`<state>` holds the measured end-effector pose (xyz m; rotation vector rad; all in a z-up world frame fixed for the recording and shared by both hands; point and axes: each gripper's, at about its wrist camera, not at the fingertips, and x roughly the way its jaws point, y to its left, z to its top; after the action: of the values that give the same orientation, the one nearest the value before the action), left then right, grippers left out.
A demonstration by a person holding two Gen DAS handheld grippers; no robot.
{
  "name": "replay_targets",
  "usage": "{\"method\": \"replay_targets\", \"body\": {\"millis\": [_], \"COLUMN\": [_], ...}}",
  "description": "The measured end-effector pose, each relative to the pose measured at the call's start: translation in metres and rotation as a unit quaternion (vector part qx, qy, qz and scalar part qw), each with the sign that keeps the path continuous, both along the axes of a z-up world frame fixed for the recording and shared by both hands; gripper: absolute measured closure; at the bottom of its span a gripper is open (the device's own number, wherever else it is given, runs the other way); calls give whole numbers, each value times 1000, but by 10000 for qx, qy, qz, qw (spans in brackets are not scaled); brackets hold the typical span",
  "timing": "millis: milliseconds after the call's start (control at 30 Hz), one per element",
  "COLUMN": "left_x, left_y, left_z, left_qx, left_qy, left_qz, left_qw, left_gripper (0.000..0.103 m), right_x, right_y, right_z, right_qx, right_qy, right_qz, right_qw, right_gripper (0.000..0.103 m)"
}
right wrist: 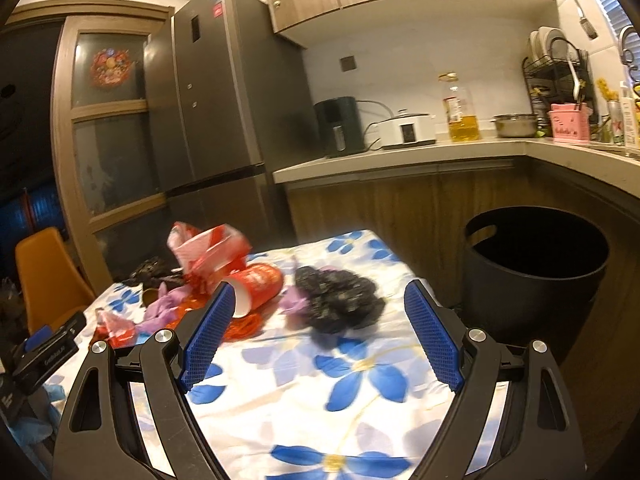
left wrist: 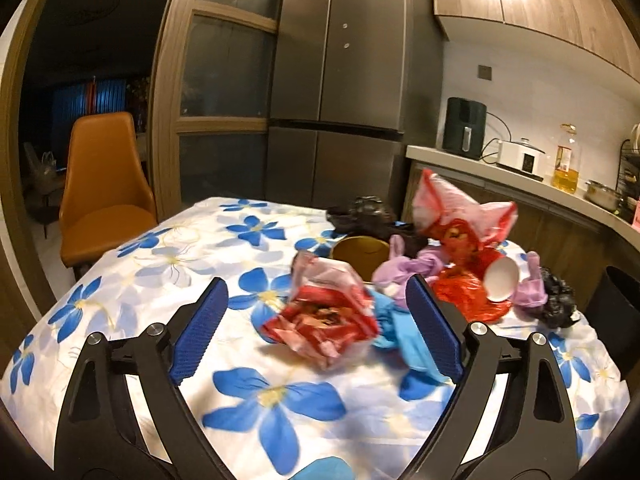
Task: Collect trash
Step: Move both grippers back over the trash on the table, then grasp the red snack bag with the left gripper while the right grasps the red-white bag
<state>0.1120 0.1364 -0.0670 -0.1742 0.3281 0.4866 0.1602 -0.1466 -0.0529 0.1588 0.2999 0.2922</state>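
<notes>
Gaping empty, both grippers' ribbed blue fingers [left wrist: 200, 328] — crinkled red wrapper [left wrist: 320, 320], crumpled black bag [right wrist: 340, 300].

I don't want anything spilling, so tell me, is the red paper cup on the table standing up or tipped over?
Tipped over. The red paper cup lies on its side on the flowered tablecloth, its white open mouth facing sideways towards the camera, among the crumpled bags.

A white tablecloth [left wrist: 168, 276] with blue flowers carries red-and-pink wrappers [left wrist: 324, 316], a black crumpled bag [right wrist: 338, 300] and, at three o'clock, a black bin [right wrist: 536, 276].
</notes>
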Motion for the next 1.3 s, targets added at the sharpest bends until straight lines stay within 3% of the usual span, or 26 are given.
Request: {"method": "replay_targets", "body": {"millis": [233, 333, 400, 600, 667, 967, 1100, 1200, 1300], "left_x": [34, 51, 58, 58, 56, 28, 16, 12, 10], "left_y": [20, 29, 34, 41, 42, 41, 37, 35, 35], "left_z": [-5, -13, -21, -29, -30, -15, -2, 7, 11], "left_qx": [-273, -495, -695, -944, -998, -863, -694, -588, -578], "left_qy": [410, 693, 893, 944, 906, 544, 351, 238, 196], "left_qz": [-339, -451, -497, -607, -640, -520, -452, -460, -505], "left_qw": [9982, 9953, 9923, 9892, 9888, 9934, 9959, 9969, 9969], "left_gripper": [22, 35, 55, 81, 86, 87, 87, 87, 87], "right_x": [2, 3, 4, 10, 12, 42, 68, 84, 93], "right_y": [32, 45, 52, 74, 80, 99, 112, 119, 125], "right_z": [-4, -6, -7, -12, -13, -1, 4, 4, 1], "right_qx": [-110, -164, -200, -290, -310, -113, 29, 101, 90], "right_qy": [40, 46, 53, 129, 137, 112, 196, 285, 383], "right_qz": [308, 424, 494, 682, 738, 887, 968, 1016, 1032], "right_qw": [9995, 9990, 9986, 9972, 9967, 9959, 9951, 9944, 9939], "right_gripper": [19, 19, 19, 20, 22, 33, 46, 49, 61]}}
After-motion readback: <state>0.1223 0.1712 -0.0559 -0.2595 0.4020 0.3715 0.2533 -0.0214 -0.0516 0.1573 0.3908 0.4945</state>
